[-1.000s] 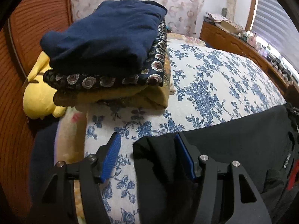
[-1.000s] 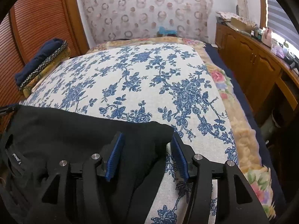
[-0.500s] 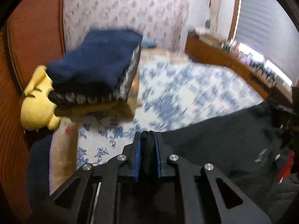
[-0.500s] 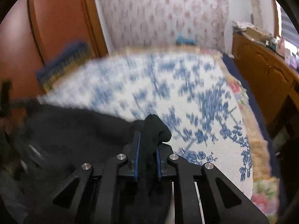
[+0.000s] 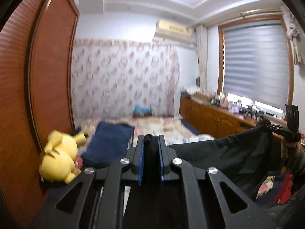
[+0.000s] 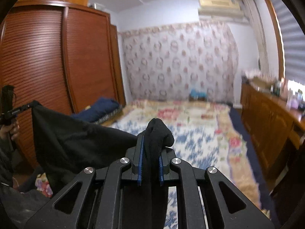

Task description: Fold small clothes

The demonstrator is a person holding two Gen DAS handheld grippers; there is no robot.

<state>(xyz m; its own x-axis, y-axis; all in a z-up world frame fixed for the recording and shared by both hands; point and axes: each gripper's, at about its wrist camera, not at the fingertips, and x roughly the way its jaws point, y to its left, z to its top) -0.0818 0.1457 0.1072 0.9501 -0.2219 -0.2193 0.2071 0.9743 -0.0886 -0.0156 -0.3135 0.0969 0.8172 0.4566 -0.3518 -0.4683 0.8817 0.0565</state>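
A black garment (image 5: 225,152) hangs stretched in the air between my two grippers, above the bed. My left gripper (image 5: 150,143) is shut on one corner of it. My right gripper (image 6: 150,147) is shut on the other corner, with a bunch of the black garment (image 6: 76,137) poking out past the fingertips. In the left wrist view the right gripper (image 5: 282,131) shows at the far right edge of the cloth. In the right wrist view the left gripper (image 6: 13,112) shows at the far left.
A stack of folded clothes topped by a navy one (image 5: 108,141) lies on the left of the floral bed (image 6: 190,133), beside a yellow plush toy (image 5: 59,158). A wooden wardrobe (image 6: 47,66) stands left. A wooden cabinet (image 6: 270,118) runs along the right.
Both grippers closed on the black garment's corners as it lay on the bed, then lifted it up. The views now look across the room instead of down at the bed.
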